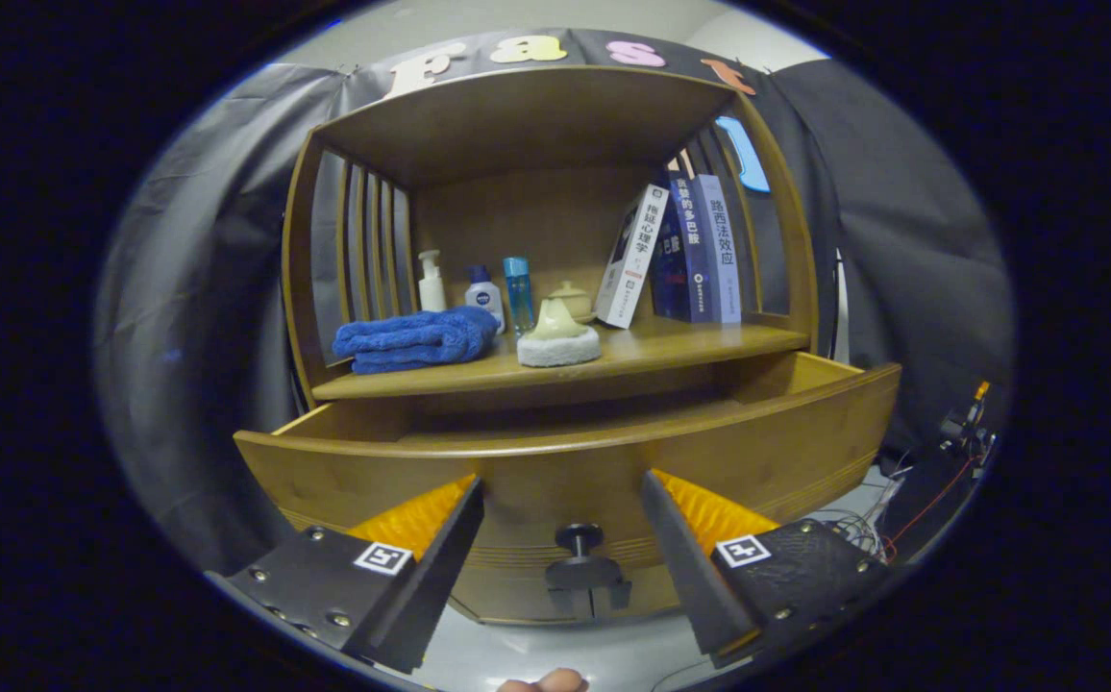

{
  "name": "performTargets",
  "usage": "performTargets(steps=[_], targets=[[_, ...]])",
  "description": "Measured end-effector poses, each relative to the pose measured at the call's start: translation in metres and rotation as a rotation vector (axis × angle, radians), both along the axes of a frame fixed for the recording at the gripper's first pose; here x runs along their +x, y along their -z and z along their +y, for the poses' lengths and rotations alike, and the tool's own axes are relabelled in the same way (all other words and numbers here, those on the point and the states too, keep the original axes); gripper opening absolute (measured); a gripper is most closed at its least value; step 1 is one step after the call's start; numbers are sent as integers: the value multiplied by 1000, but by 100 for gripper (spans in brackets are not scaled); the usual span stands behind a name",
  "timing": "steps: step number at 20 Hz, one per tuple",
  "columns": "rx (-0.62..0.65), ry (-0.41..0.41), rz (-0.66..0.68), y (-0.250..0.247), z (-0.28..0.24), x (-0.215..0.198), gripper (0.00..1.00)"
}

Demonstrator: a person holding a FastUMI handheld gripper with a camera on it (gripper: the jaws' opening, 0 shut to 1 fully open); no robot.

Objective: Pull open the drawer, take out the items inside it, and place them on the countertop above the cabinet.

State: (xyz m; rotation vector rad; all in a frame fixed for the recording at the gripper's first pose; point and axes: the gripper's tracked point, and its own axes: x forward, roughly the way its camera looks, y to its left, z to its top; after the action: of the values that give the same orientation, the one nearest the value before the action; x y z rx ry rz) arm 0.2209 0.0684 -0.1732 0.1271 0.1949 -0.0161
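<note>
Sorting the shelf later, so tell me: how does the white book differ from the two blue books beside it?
The white book leans tilted against the blue books, which stand nearly upright. It is pale; they are dark and taller. All share the shelf, beyond the open tongs.

Gripper view faces the open drawer (pixel 565 461) front, close, level.
</note>
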Motion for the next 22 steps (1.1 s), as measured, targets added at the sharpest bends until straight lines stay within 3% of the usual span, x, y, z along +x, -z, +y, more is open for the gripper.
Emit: performTargets(steps=[12, 22], targets=[[-8, -23, 13, 0, 1, 82, 99], [18, -30, 7, -1, 4, 95, 99]])
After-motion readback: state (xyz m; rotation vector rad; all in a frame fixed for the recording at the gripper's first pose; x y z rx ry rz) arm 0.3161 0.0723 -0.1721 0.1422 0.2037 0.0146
